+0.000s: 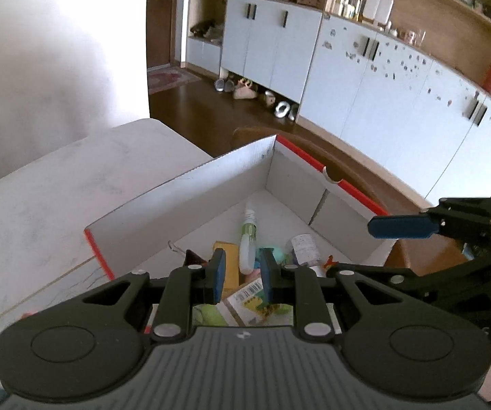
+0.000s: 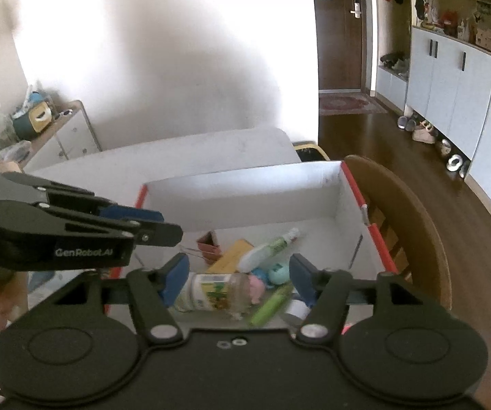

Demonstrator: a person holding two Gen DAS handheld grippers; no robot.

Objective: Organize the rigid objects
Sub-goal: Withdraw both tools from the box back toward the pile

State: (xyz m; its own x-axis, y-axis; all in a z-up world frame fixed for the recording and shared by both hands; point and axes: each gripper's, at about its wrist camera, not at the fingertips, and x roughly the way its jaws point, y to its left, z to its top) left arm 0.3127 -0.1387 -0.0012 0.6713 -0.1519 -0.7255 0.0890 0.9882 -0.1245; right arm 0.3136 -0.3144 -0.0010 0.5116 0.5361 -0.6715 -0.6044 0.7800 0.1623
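Left wrist view. Landmark: white box [image 1: 211, 198] with red rim, standing on a pale table [image 1: 57, 188]. Left gripper [image 1: 242, 273] hovers above the box's near side; jaws a narrow gap apart, nothing between them. On the box floor: white spray bottle with green label [image 1: 248, 235], yellow carton [image 1: 229, 256], small clear jar [image 1: 303, 244], printed packets near the front wall. Right gripper [image 1: 399, 227] hangs over the box's right rim; its opening cannot be told from this side-on angle.

Right wrist view. Right gripper [image 2: 240, 278] is poised over the box [image 2: 245, 201], jaws wide and empty, straddling a clear bottle with a yellow label [image 2: 216, 292] lying on its side; a green tube [image 2: 269, 305] and pastel toys [image 2: 269, 275] lie just beside it. Left gripper [image 2: 149, 225] reaches over the box's left rim.

Handling note: the step appears to be picking from the box. Centre the fingers across the bottle's body, descend straight, avoid nudging neighbours.

Room: brown wood floor [image 2: 399, 157], wooden chair [image 2: 426, 225] beside the box, white cabinets [image 1: 382, 78] beyond, dark door [image 2: 339, 34].
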